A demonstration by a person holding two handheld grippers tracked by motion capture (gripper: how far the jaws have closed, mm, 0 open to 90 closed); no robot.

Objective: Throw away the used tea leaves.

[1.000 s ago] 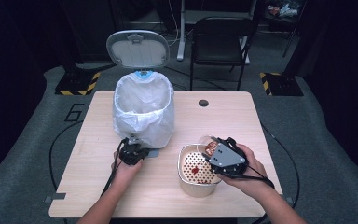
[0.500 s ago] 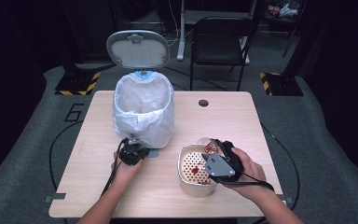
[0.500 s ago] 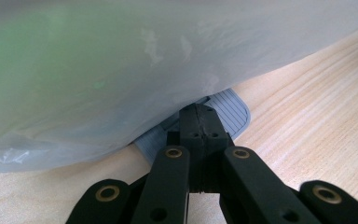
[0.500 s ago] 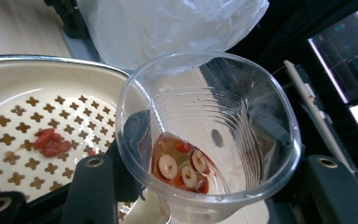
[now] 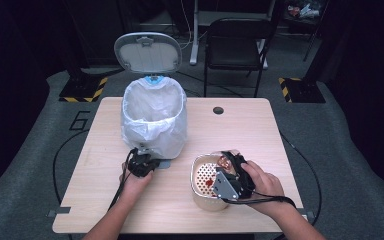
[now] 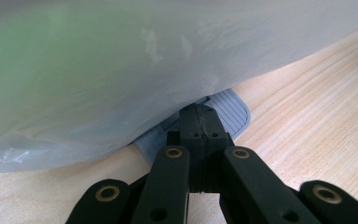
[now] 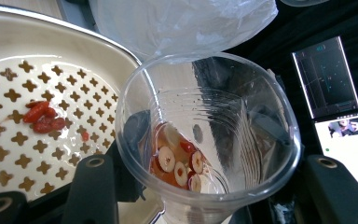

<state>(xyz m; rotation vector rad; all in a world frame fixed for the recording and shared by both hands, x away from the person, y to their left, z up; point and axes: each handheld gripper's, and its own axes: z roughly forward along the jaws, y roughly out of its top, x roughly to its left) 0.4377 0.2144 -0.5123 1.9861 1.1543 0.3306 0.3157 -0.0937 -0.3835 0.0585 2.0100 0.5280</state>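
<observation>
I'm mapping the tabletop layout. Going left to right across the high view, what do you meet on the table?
Left tongs → lined bin → strainer bowl → right tongs, gripping a clear cup.

A large "6" is painted on the floor (image 5: 81, 120).

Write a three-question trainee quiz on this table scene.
1. True or false: the bin has its lid shut.
2. What does the right gripper hold? A) a spoon B) a clear cup C) a bag
3. Fill in: the left gripper rests its shut jaws on the bin's ____.

Key: 1 false, the lid stands open. 2 B, with fruit slices in it, beside the strainer. 3 pedal.
</observation>
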